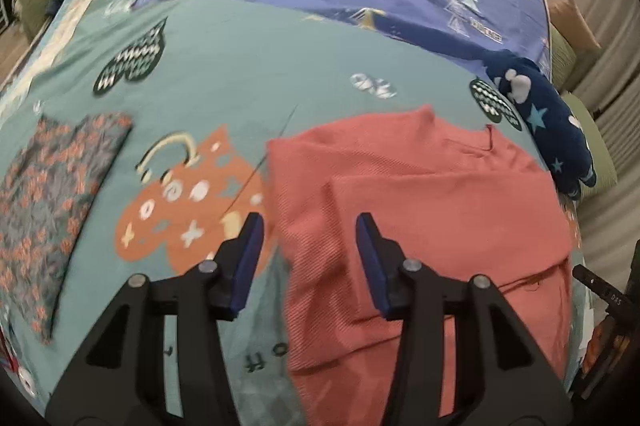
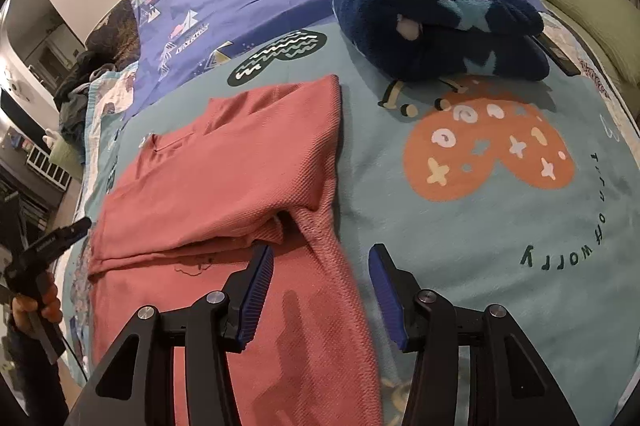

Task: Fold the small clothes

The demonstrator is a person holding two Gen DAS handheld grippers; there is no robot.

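The coral top point(image 2: 224, 177) lies half folded on the bed point(image 2: 460, 234). Both the left gripper point(image 1: 310, 226) and right gripper point(image 2: 320, 258) stand half open, holding nothing. The loose folded sleeve probably slips open if one jaw drags it.

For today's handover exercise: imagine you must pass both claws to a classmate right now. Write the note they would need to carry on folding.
Left claw: open, empty, above the left edge of the red top.
Right claw: open, empty, over the top's right edge near its hem.
Red top lies on the teal bedspread, both sides folded in, so it forms a long strip.
Floral piece lies flat, left of it; navy fleece lies bundled, beyond it on the right.
Left to do: probably fold the top end to end, then take up the fleece.
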